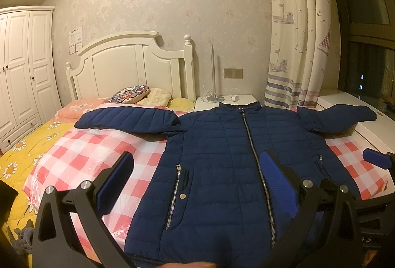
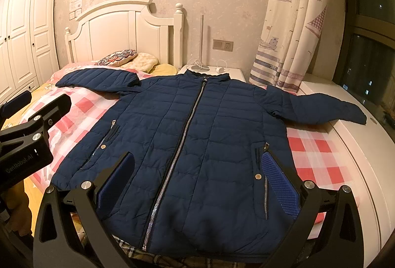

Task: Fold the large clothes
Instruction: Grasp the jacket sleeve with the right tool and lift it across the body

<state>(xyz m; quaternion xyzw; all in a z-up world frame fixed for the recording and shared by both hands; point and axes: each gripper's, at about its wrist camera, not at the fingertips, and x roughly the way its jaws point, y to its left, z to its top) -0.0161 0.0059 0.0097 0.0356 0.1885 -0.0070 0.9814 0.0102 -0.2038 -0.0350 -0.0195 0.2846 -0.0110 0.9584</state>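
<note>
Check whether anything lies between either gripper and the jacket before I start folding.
Nothing visible does. The navy jacket lies flat and zipped on the checkered sheet, with the open left gripper and right gripper above its hem.

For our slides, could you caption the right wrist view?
Open right gripper above a zipped navy jacket spread flat on the checked sheet.

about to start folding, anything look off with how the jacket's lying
Mostly fine: the navy quilted zip-up jacket lies flat and zipped on the red-checked cover, but its right-hand sleeve overhangs onto the white ledge.
</note>
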